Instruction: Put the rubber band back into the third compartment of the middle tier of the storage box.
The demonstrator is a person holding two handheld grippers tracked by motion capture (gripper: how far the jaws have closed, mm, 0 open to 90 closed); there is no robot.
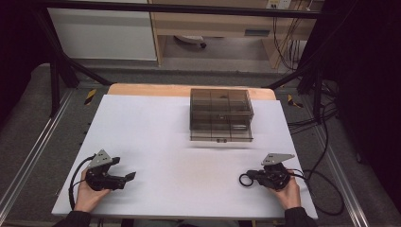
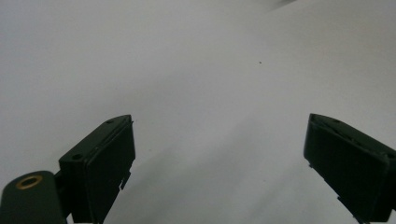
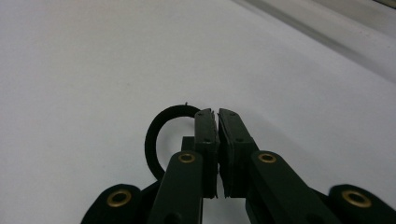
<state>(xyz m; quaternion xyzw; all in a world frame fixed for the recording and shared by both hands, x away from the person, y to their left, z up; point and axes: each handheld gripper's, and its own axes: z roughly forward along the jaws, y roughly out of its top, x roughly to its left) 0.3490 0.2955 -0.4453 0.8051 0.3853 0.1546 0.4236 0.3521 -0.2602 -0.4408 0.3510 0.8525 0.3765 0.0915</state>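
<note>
A thin black ring (image 3: 156, 135) lies against the white table top (image 1: 179, 142), and my right gripper (image 3: 217, 112) is shut on its edge. Most of the loop sticks out to the left of the closed jaws. In the high view the ring (image 1: 245, 179) shows at the tip of the right gripper (image 1: 252, 177), near the table's front right. My left gripper (image 1: 124, 169) rests at the front left in a person's hand. Its jaws stand wide apart over bare white surface, with nothing between the left gripper's (image 2: 219, 121) fingers.
A smoky see-through box (image 1: 221, 115) with small compartments stands at the back middle of the table. Cables (image 1: 326, 189) trail off the table's right edge. A dark frame and rails run around the table.
</note>
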